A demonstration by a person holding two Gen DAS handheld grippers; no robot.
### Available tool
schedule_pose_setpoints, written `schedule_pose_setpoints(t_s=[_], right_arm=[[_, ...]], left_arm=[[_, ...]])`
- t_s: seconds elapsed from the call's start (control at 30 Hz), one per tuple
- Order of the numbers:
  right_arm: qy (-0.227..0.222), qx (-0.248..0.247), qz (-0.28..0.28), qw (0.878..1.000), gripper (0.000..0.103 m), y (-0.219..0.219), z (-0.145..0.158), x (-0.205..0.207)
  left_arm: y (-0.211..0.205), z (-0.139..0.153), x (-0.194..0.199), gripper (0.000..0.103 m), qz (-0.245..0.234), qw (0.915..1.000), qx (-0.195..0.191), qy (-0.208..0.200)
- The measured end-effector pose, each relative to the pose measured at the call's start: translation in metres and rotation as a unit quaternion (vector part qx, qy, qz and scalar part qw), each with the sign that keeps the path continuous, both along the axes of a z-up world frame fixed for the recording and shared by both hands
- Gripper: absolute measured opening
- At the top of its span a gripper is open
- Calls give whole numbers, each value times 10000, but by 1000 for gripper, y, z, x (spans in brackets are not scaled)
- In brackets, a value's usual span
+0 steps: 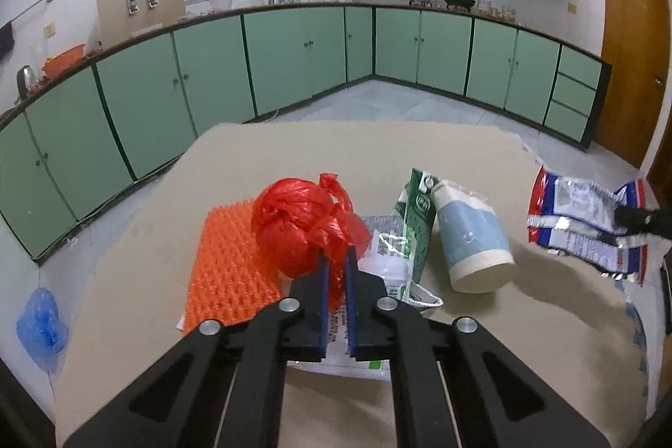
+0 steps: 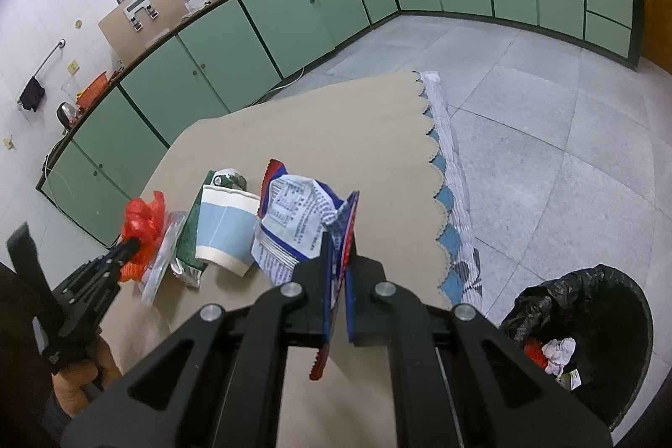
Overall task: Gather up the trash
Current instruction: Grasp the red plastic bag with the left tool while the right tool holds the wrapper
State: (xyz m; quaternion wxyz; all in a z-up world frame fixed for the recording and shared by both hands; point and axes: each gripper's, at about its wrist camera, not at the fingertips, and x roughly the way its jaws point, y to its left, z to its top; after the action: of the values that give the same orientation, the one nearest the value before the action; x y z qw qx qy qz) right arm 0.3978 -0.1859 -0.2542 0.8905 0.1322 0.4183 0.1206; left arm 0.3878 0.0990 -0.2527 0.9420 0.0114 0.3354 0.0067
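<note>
Pinching trash with both claws, the person works at a table point(image 1: 378, 154) covered in a tan cloth with a scalloped edge. The left claw point(image 1: 336, 263) is clamped on a loose fold of the red bag point(image 1: 302, 225), a knotted ball of thin, crinkly plastic; gripping a fold rather than the round bulk probably gives the narrow pads something to bite. The bag rests partly on an orange mat point(image 1: 233, 271) with a bumpy, studded surface.

The right claw point(image 2: 338, 242) is closed on the edge of a snack wrapper point(image 2: 298, 225), a crumpled foil-like packet, white with small print and red and blue borders. Its serrated end hangs out below the pads, so the hold is on a thin, flat seam.

Between the 2 grips lie more items: a paper cup point(image 1: 472, 238) on its side, pale blue with a cream rim, a flattened green carton point(image 1: 420, 221) behind it, and clear plastic packaging point(image 1: 388, 259) under the carton.

A round bin point(image 2: 588, 322) lined with a black bag stands on the tiled floor to the right of the table, already holding a few scraps. It sits close beside the right claw, so I judge the wrapper can go there with a short swing, while the red bag must cross the table.
</note>
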Motion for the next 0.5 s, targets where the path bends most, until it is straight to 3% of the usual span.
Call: schedule_pose_setpoints(t_s=[0.5], right_arm=[[-295, 38, -94, 9995, 4, -9, 34, -27]], left_arm=[[-9, 57, -56, 5, -256, 9987, -162, -400]])
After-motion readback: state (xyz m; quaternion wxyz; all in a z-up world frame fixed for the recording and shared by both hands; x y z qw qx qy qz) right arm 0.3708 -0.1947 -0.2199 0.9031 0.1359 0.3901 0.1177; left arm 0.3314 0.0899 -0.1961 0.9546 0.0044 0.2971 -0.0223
